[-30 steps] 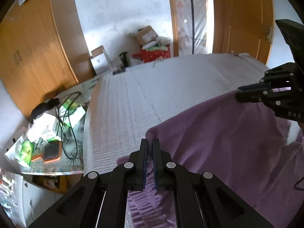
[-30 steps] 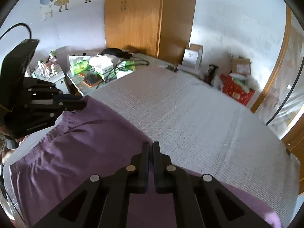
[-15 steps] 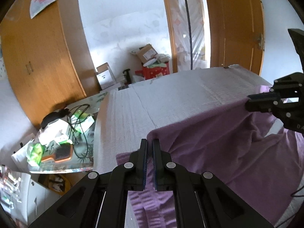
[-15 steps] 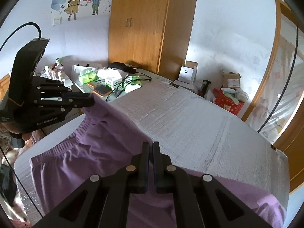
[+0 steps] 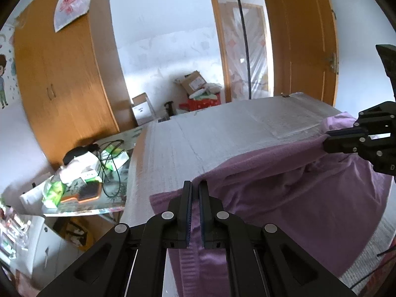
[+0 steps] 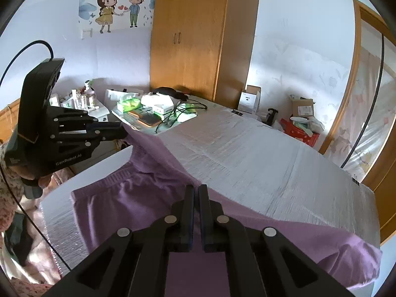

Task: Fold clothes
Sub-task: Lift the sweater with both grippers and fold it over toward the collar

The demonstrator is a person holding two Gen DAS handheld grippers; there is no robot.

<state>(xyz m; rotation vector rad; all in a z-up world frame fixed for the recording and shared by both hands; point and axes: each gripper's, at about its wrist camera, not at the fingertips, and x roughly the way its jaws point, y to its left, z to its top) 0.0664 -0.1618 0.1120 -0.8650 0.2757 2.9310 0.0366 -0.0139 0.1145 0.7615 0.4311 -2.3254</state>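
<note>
You hold the purple garment (image 5: 284, 193) by one edge with both grippers, and that edge is what the next move turns on. Your left gripper (image 5: 195, 193) is clamped on the cloth at the lower centre of the left wrist view, with fabric pinched between its closed fingers; your right gripper (image 5: 331, 141) bites the same edge at the right of that frame. The held edge runs as a long line from lower centre up toward the right edge, lifted above the bed (image 5: 222, 133), while the rest of the garment hangs below it and drapes onto the mattress. In the right wrist view your right gripper (image 6: 195, 195), shut on the cloth, sits at the lower centre, and the ribbed waistband (image 6: 99, 185) lies at the lower left, beneath the left gripper (image 6: 121, 128). The open stretch of bed lies beyond the held edge, toward the upper part of both frames, so carrying the edge that way looks like your fold. Neither gripper seems nearer to it.
</note>
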